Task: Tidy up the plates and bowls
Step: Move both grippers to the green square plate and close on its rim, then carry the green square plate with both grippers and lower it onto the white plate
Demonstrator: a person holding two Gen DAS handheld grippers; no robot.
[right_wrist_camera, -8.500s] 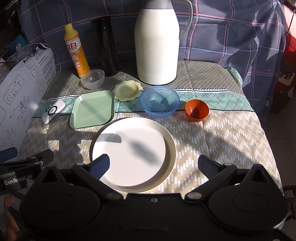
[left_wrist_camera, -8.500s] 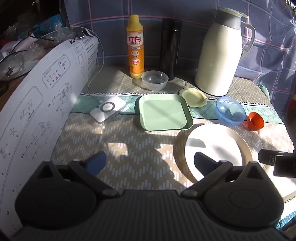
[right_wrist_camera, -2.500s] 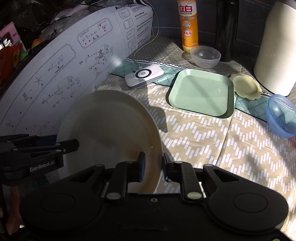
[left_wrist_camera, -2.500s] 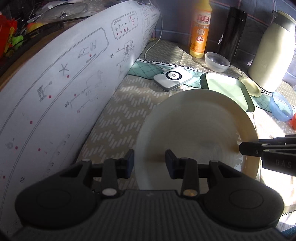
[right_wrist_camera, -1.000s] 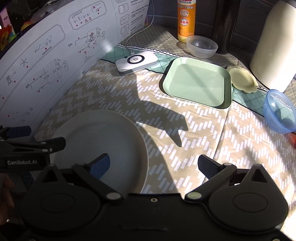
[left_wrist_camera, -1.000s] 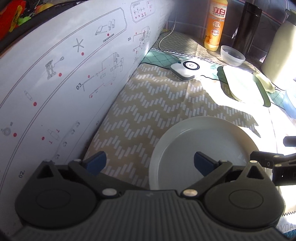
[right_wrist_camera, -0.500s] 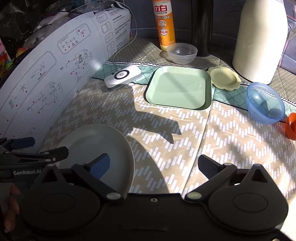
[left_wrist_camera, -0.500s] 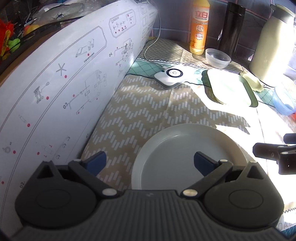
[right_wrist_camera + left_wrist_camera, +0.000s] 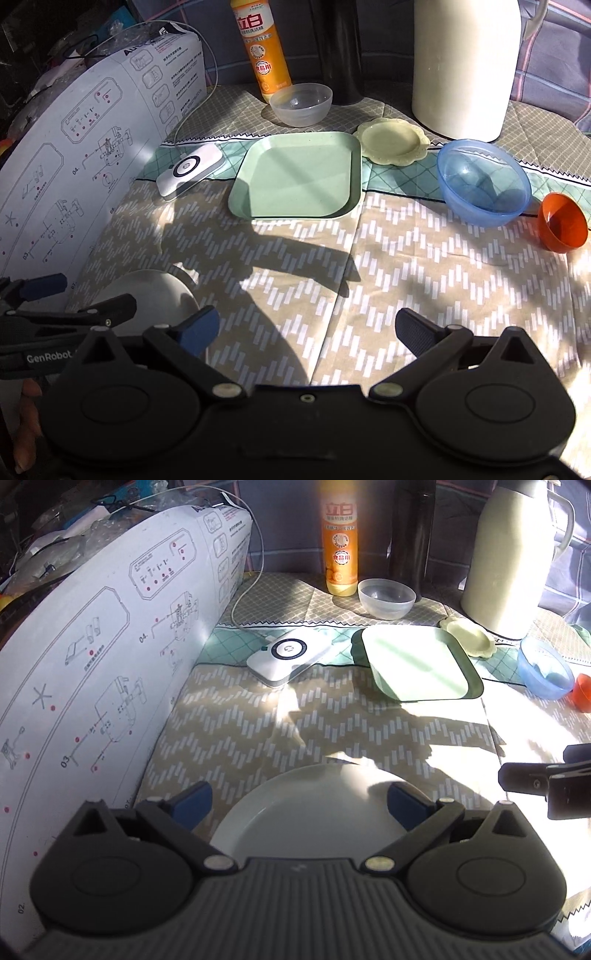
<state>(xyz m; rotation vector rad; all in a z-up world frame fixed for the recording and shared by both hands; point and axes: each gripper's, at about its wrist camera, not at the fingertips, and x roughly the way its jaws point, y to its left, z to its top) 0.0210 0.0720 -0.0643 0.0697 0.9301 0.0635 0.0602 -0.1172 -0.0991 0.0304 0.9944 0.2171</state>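
Note:
A large white round plate (image 9: 310, 812) lies on the cloth at the front left, also in the right wrist view (image 9: 155, 295). My left gripper (image 9: 297, 805) is open just above its near part. My right gripper (image 9: 306, 326) is open over the cloth, to the right of the plate. Behind lie a green square plate (image 9: 295, 177), a small yellow scalloped dish (image 9: 393, 142), a blue bowl (image 9: 484, 184), an orange bowl (image 9: 563, 227) and a clear bowl (image 9: 301, 103).
A white cardboard box (image 9: 92, 672) stands along the left side. A white device with a cable (image 9: 288, 657) lies near it. An orange detergent bottle (image 9: 340, 539), a dark flask (image 9: 412, 535) and a cream thermos jug (image 9: 461, 62) stand at the back.
Both grippers let go of the white plate at the front left and opened. They have since drawn back and turned toward the dishes at the back.

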